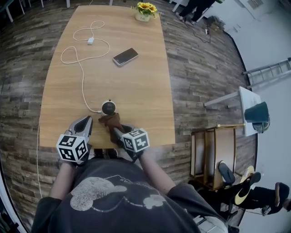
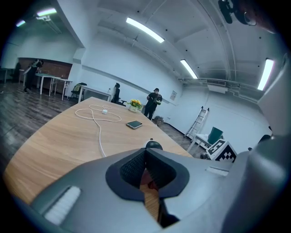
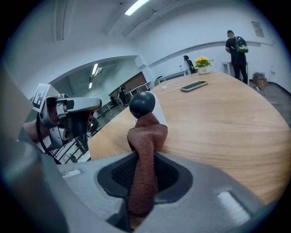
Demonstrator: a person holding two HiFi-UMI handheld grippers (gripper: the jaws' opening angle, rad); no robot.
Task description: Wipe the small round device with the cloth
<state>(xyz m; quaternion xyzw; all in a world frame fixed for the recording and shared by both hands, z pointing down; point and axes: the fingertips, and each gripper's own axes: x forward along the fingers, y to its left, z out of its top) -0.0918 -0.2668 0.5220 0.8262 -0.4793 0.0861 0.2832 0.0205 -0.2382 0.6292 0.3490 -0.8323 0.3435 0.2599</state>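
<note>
The small round device [image 1: 108, 108], a black ball on a white base, stands near the table's front edge, with a white cable [image 1: 82, 77] plugged into it. My right gripper [image 1: 116, 131] is shut on a brown cloth [image 1: 111, 121]. The cloth's free end bunches up just in front of the device and may touch it. In the right gripper view the cloth [image 3: 146, 136] rises from my right gripper [image 3: 144, 172] to just below the device [image 3: 142, 103]. My left gripper [image 1: 85, 122] is shut and empty, left of the cloth. Beyond the left gripper [image 2: 146, 155] the device [image 2: 153, 144] shows.
A phone [image 1: 125, 57] lies mid-table. The cable loops to a white adapter [image 1: 91, 40], and a sunflower pot [image 1: 145, 11] stands at the far edge. The wooden table [image 1: 145, 100] ends just before my grippers. A small cart [image 1: 213, 154] stands to the right; people stand in the distance.
</note>
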